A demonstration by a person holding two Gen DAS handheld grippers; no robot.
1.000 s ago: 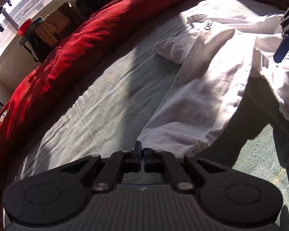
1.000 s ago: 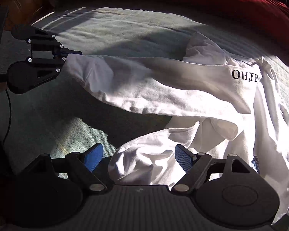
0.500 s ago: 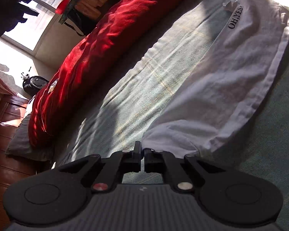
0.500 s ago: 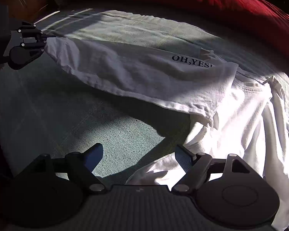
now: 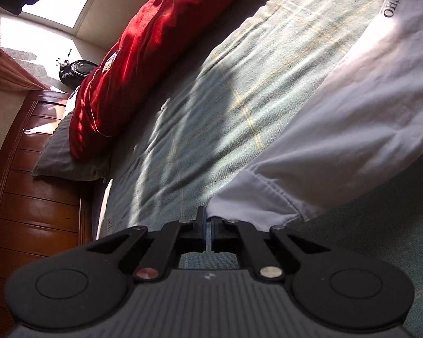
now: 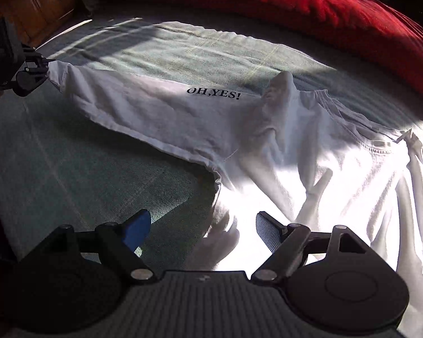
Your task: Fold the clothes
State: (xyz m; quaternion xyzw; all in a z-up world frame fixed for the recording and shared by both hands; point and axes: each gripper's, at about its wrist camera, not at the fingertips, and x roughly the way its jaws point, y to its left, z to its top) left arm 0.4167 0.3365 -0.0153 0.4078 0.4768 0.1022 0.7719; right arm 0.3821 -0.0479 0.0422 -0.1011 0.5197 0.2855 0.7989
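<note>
Hidden: we lost the white shirt (image 6: 268, 146)'s right edge past the frame | Writing: "OH,YES!" (image 6: 213, 95) | Left claw (image 5: 208, 225) pinched its corner | Right claw (image 6: 203, 225) spread above it | Shirt lay on bed (image 6: 84, 174)

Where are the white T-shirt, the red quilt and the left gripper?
white T-shirt (image 6: 160, 112): right wrist view, on the stretched panel below the printed words.
red quilt (image 5: 143, 48): left wrist view, on the middle of its sunlit top.
left gripper (image 6: 49, 63): right wrist view, at its tips, clamped on the shirt's corner.
</note>
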